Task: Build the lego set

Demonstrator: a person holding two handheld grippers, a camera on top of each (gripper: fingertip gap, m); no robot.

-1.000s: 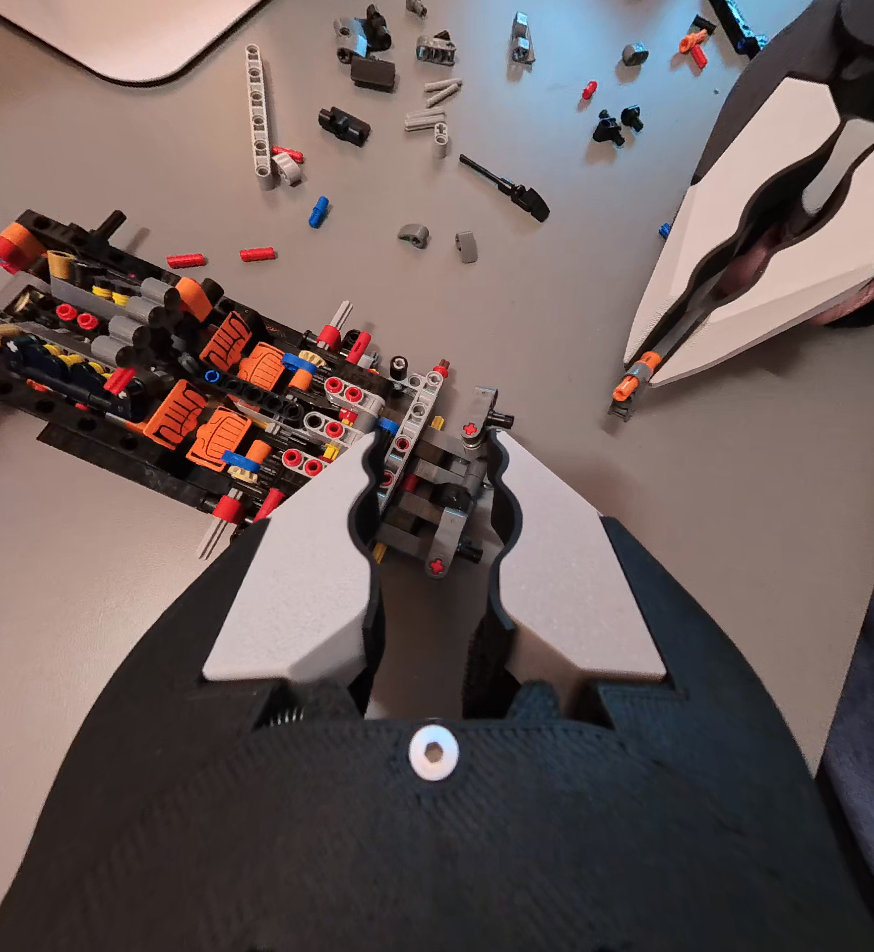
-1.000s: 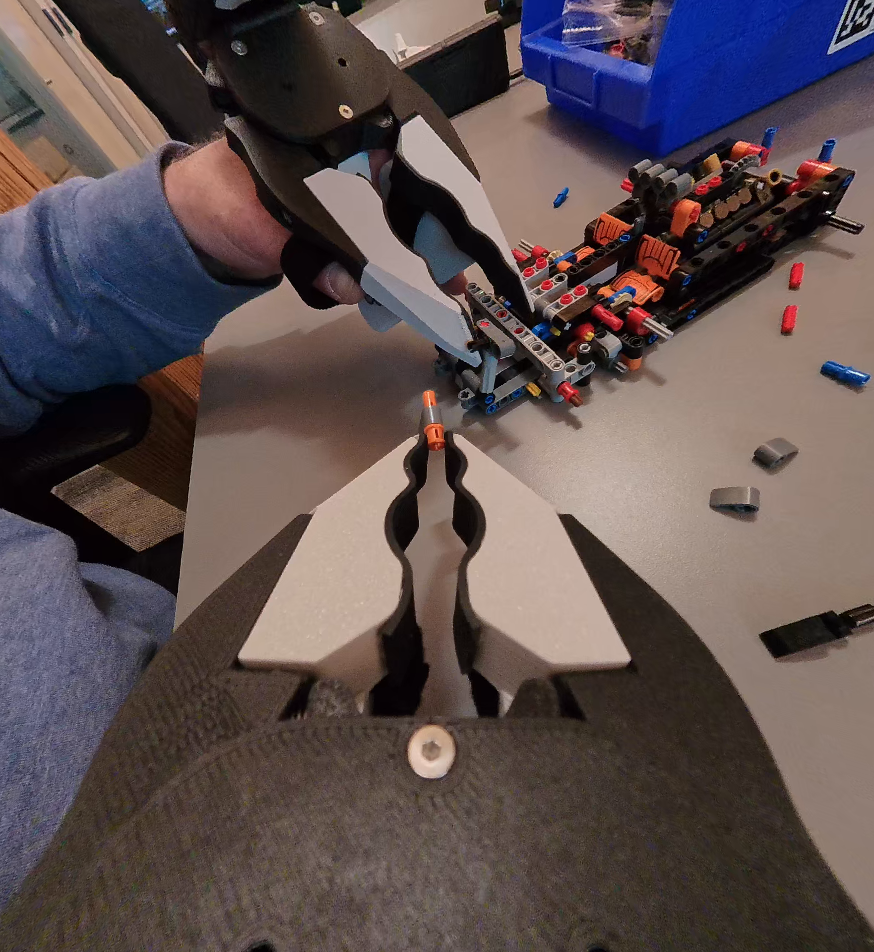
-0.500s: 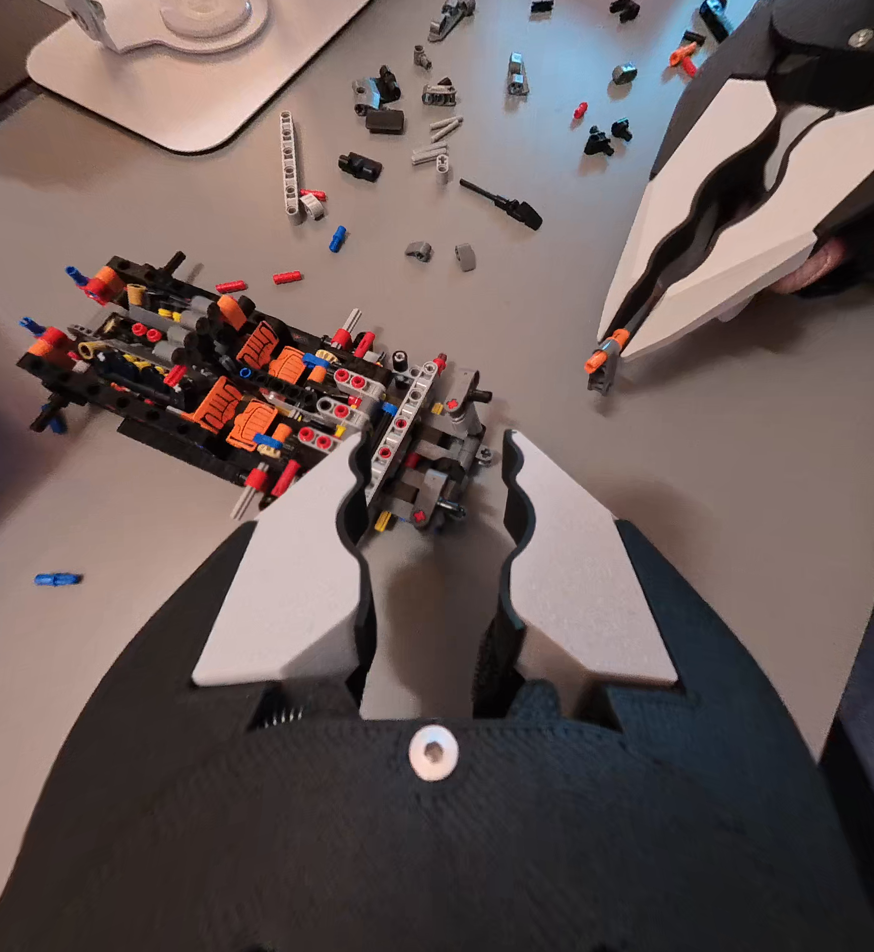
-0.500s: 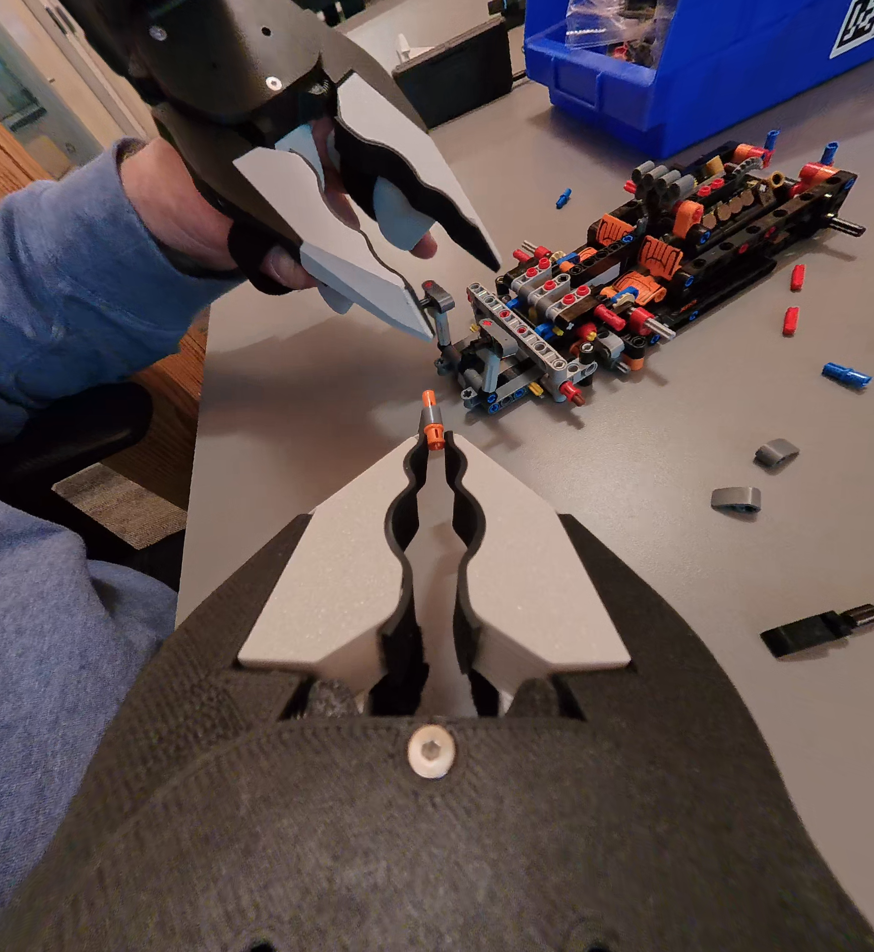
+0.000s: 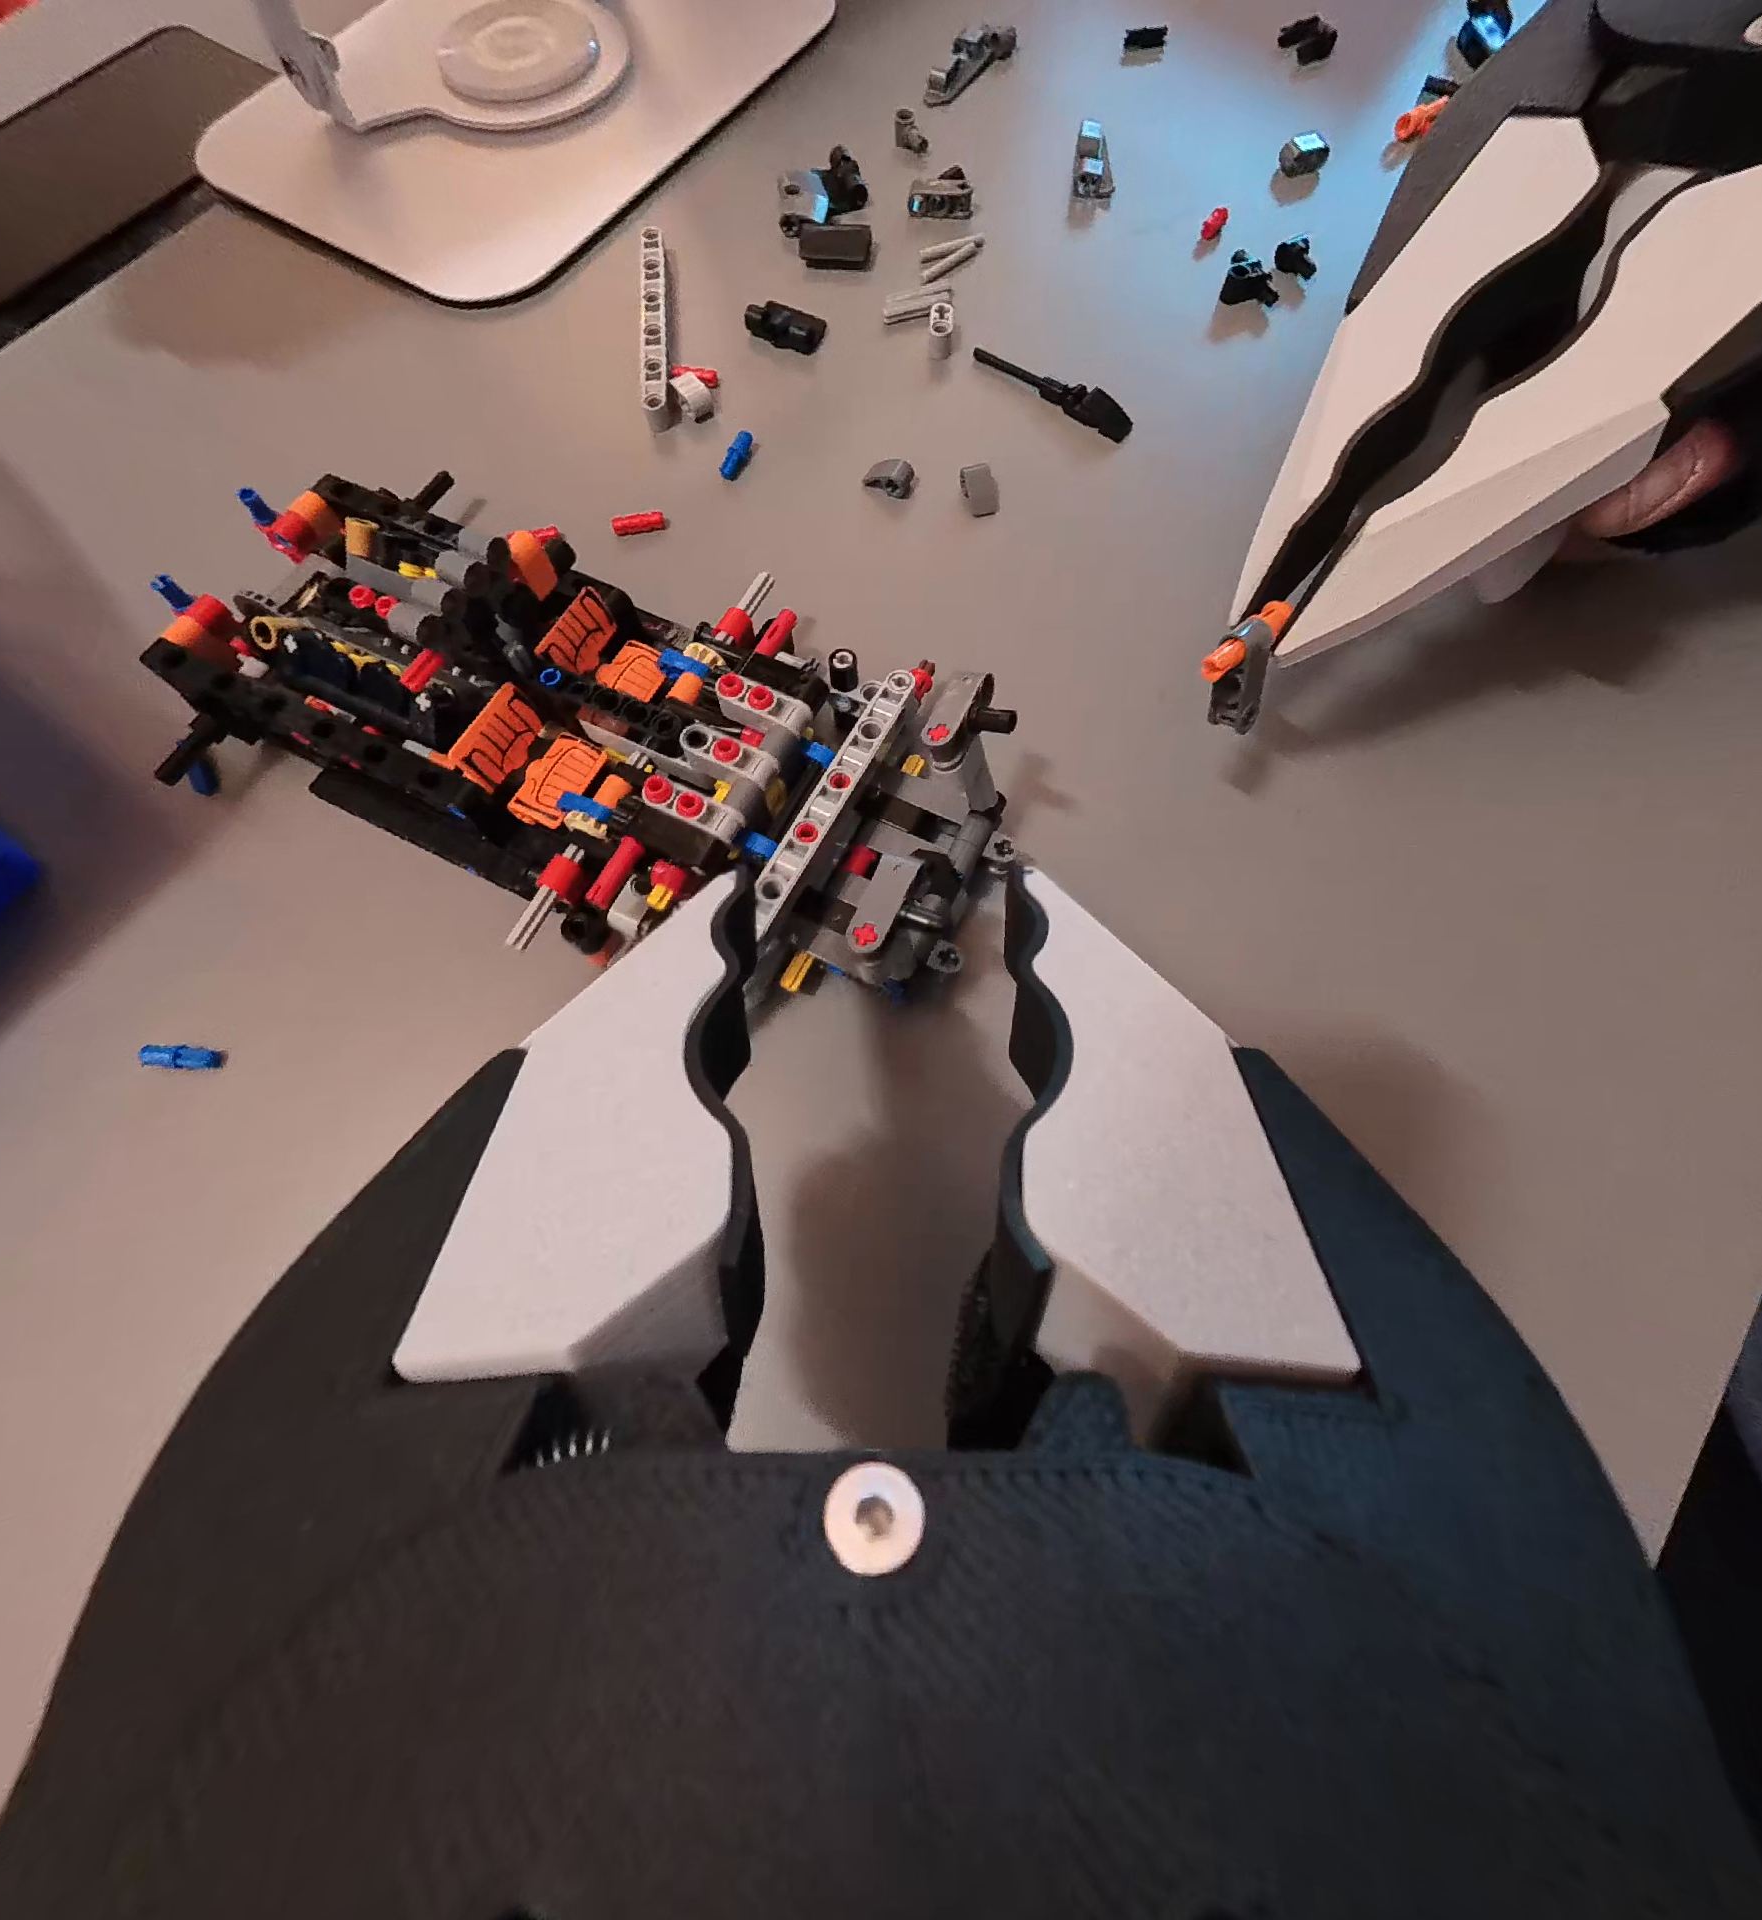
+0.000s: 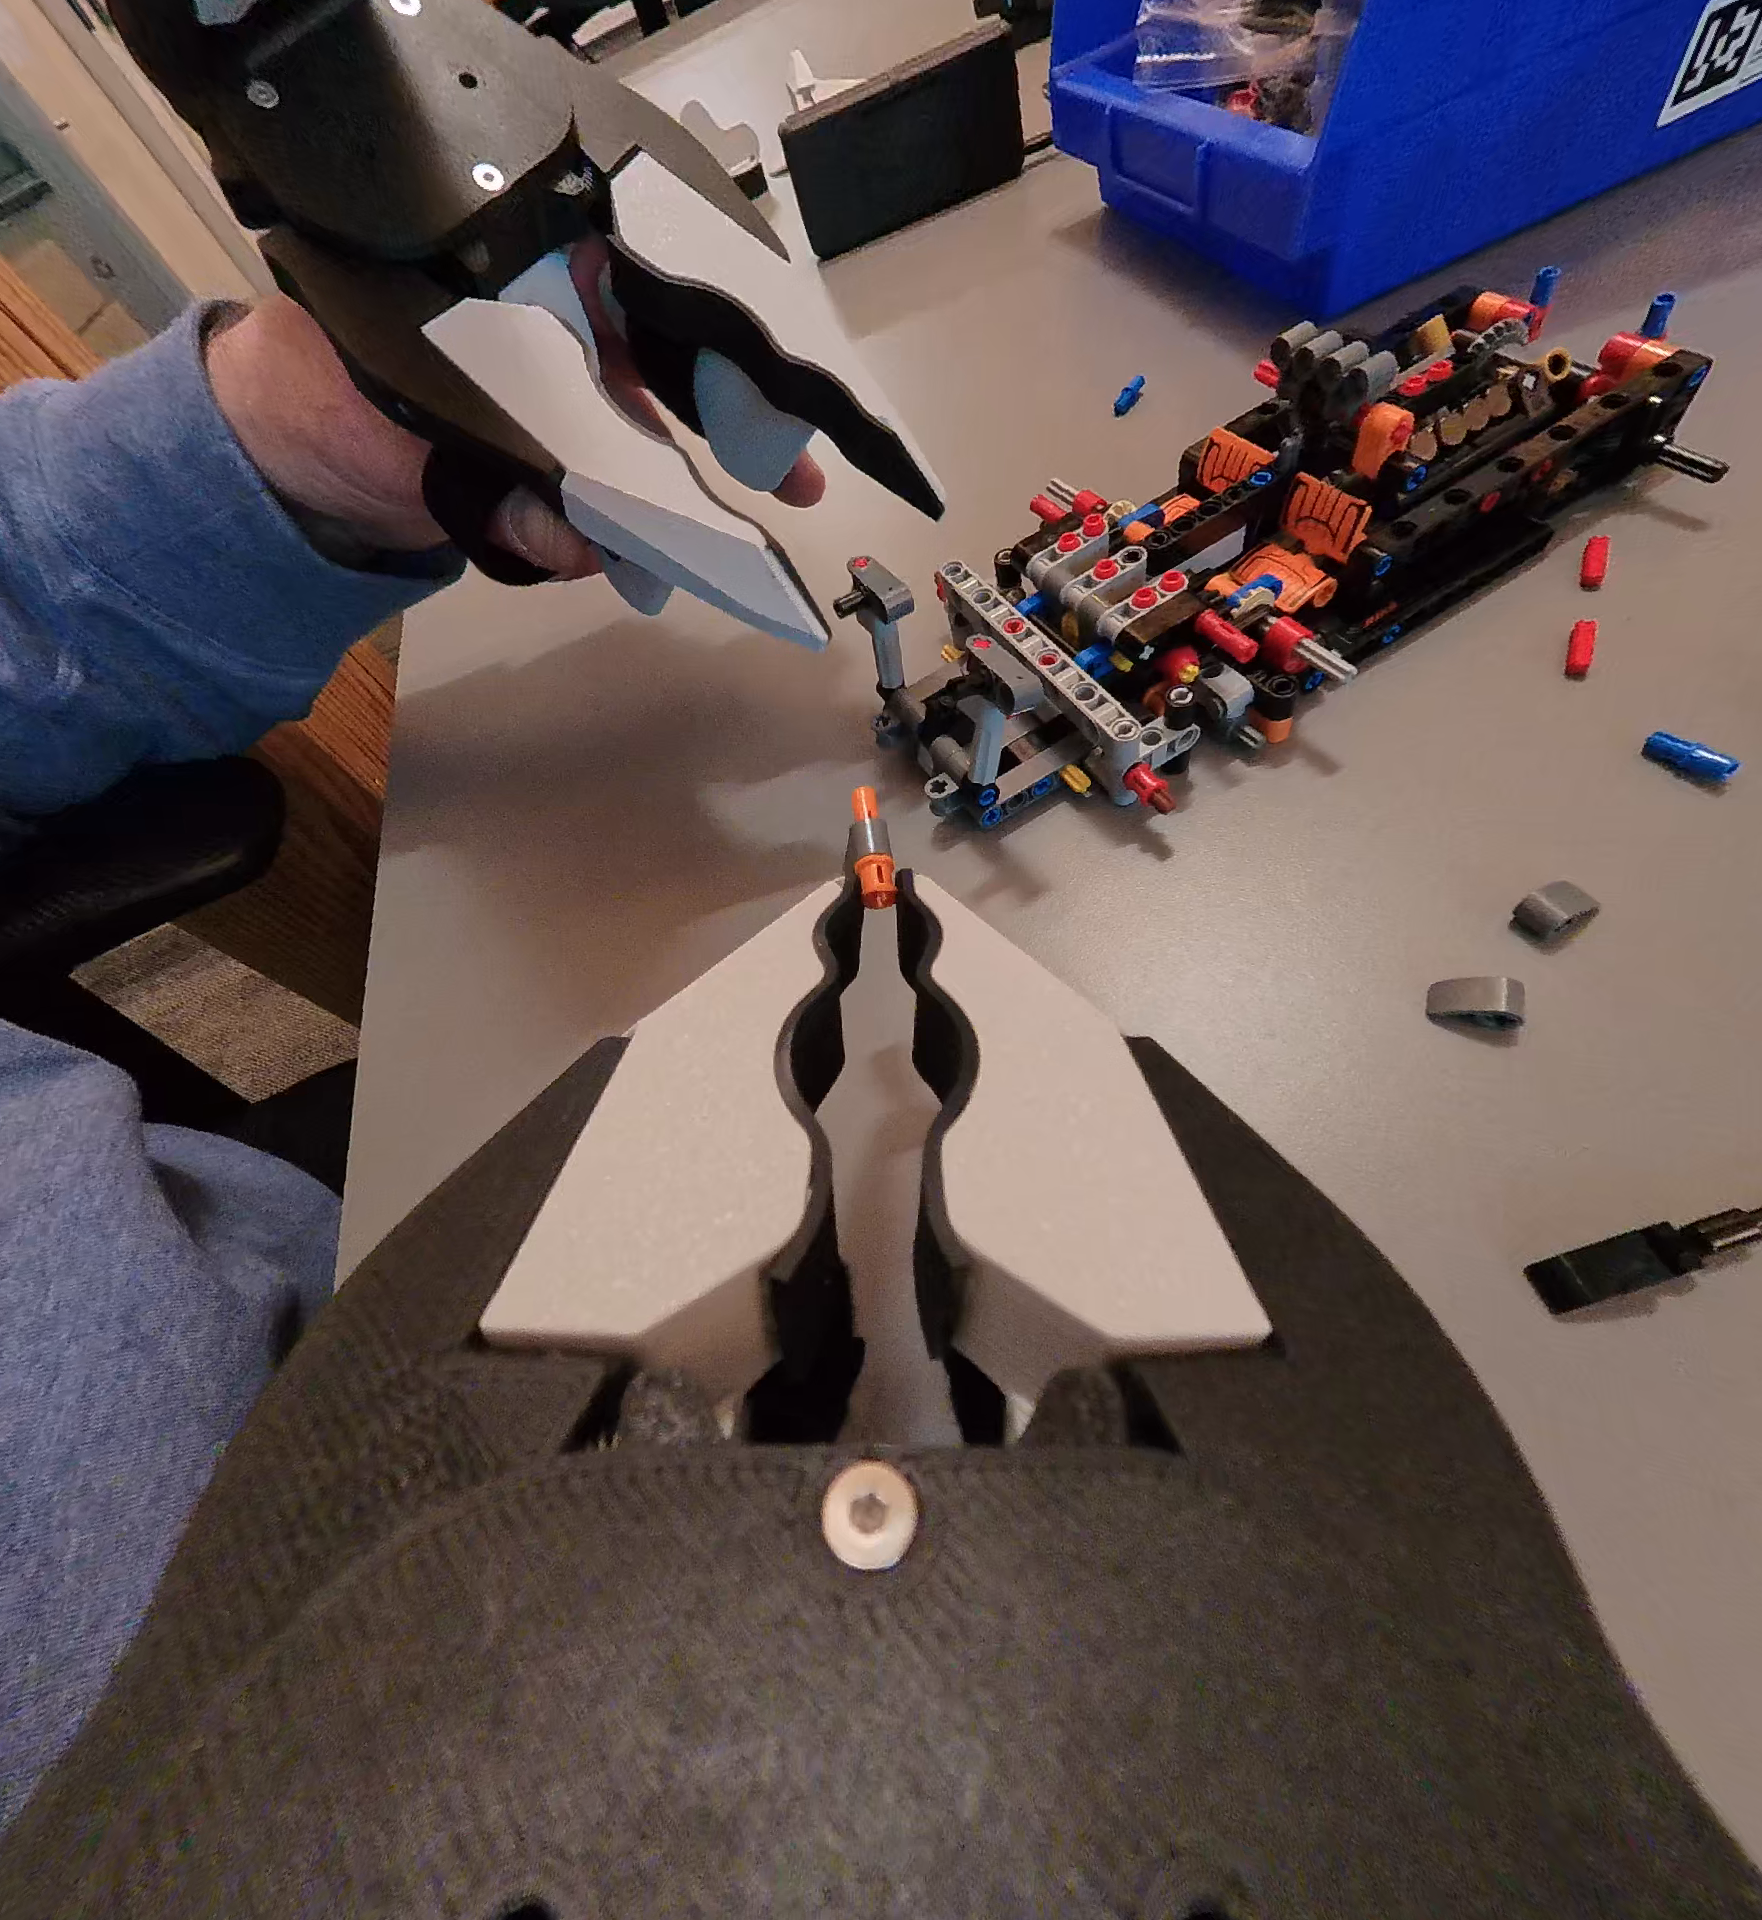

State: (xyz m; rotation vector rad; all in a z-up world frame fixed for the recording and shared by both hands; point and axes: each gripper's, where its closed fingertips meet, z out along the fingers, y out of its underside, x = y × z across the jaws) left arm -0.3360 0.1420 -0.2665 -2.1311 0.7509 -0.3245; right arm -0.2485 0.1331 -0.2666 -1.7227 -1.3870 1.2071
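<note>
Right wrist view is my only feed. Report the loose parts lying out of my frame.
Observer: A long grey beam lies flat beyond the model, with a red pin at the end nearer the model.
Operator: Name anything bigger out there.
Observer: A white flat stand base carrying a clear round disc sits past the beam, at the frame's top.
Operator: Describe my held piece from the side.
Observer: In the right tool, the orange pin passes through a dark grey connector that hangs below the tips.
</note>
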